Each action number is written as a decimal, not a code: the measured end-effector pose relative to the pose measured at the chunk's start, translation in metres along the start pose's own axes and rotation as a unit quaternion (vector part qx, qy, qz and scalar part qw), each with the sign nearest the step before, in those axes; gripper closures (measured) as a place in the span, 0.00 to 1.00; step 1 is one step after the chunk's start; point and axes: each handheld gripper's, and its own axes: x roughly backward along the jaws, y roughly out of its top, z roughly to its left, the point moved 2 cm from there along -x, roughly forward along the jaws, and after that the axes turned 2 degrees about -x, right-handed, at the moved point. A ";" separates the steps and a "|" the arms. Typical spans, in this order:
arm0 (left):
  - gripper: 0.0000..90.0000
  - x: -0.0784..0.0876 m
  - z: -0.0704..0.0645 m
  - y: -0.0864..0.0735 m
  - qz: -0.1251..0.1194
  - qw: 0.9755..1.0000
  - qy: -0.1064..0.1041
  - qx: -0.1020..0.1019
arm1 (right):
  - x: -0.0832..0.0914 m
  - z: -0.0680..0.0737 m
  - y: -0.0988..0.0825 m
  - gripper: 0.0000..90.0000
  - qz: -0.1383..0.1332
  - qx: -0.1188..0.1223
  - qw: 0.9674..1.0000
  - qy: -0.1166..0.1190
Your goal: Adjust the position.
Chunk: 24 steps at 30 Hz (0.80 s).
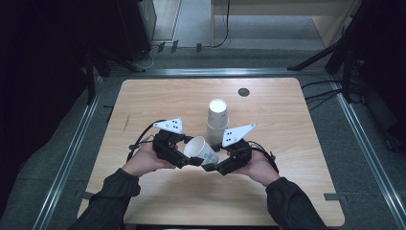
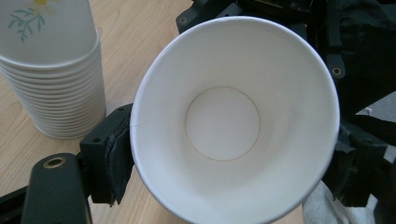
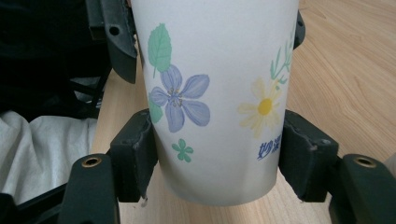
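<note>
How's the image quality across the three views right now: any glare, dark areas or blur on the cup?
High view: table evenly lit, surroundings very dark, paper cup small and soft. Left gripper view: cup interior bright but not blown out, rim sharp, cup stack slightly soft. Right gripper view: flower print crisp, no glare, dark at the upper left.

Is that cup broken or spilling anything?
No. The paper cup lies tipped on its side between the two grippers, mouth toward the left gripper, but inside it looks clean and dry. The right gripper clamps it near its base. The stack of cups behind stands upright on the table. Nothing looks spilled or torn.
</note>
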 end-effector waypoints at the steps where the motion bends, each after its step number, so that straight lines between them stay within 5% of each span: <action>1: 0.19 0.000 0.000 0.000 -0.002 1.000 0.000 0.000 | -0.001 0.000 0.000 0.38 0.000 0.002 1.000 0.001; 24: 0.26 0.005 -0.001 0.001 -0.010 1.000 -0.008 0.002 | -0.003 -0.002 -0.001 0.30 0.004 -0.016 1.000 0.013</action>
